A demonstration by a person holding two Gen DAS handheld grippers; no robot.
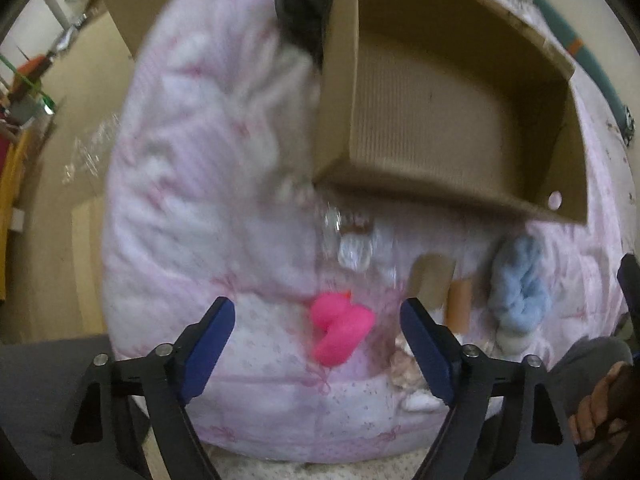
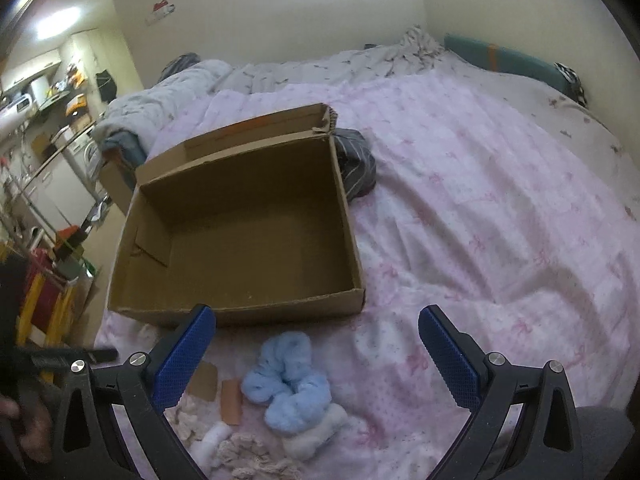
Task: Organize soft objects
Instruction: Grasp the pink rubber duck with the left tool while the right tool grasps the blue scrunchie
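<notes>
An open, empty cardboard box (image 2: 248, 240) stands on the pink quilt (image 2: 480, 208); it also shows in the left wrist view (image 1: 452, 120). In front of it lie a blue fluffy bundle (image 2: 290, 384), also seen in the left wrist view (image 1: 518, 288), white and cream soft pieces (image 2: 240, 448), and two brown card pieces (image 2: 232, 400). A bright pink soft toy (image 1: 340, 330) lies between the fingers of my left gripper (image 1: 318, 320), which is open above it. My right gripper (image 2: 316, 344) is open above the blue bundle and holds nothing.
A clear crinkled plastic wrap (image 1: 352, 240) lies in front of the box. A dark striped cloth (image 2: 356, 160) lies behind the box. A rumpled grey duvet (image 2: 168, 92) is at the bed's far end. Shelves and appliances (image 2: 48, 152) stand left of the bed.
</notes>
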